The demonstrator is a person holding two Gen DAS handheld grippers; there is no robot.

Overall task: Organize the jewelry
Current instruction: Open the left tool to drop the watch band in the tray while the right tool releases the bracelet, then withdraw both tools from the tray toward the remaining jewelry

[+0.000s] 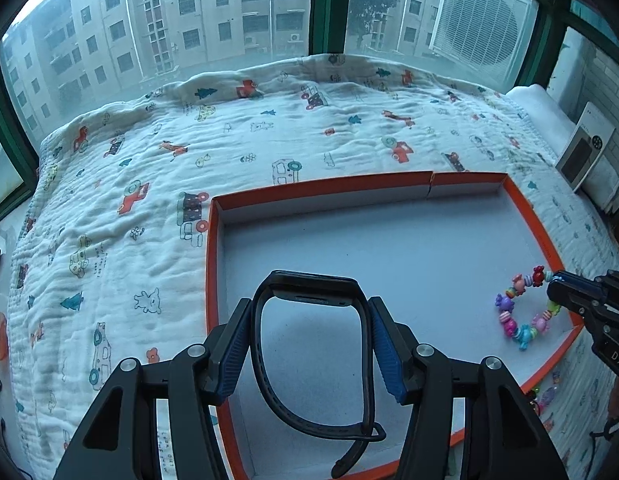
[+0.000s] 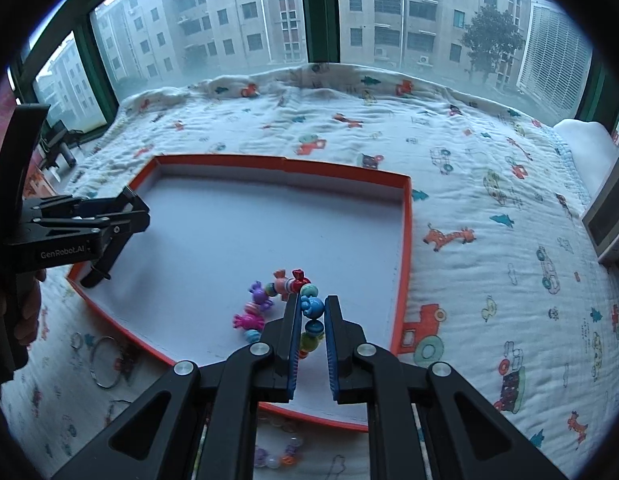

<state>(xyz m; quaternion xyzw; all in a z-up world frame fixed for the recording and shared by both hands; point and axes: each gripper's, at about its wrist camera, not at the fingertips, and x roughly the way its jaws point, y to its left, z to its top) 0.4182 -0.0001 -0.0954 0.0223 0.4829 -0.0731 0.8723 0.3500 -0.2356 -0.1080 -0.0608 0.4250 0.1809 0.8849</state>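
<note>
While my left gripper [image 1: 309, 344] hangs over the near left part of the orange-rimmed box lid [image 1: 389, 184], its blue pads press on both sides of a black watch [image 1: 313, 292], the strap looped between them, the tail end dangling below. Grip is firm on the band; watch face at the far end, edge-on to the lens.

Right gripper [image 2: 313, 328] is at the lid's near right corner. Its fingers straddle part of a bright beaded bracelet [image 2: 277, 300]. A blue bead and those beneath it sit between the pads; the gap looks a little wider than the beads, so I can't tell whether the pads bite or merely flank them. The rest of the bracelet lies on the lid's white floor, curling off to the left.

From the left camera the same bracelet shows as a ring by the right rim, the right gripper's tip [image 1: 565, 292] at it.

Lid rests on a white quilt [image 2: 489, 200] printed with cars and giraffes. Outside the lid's near edge, on the quilt: a thin metal bangle [image 2: 105, 364], a small ring [image 2: 76, 340], another pale beaded bracelet [image 2: 277, 452].
</note>
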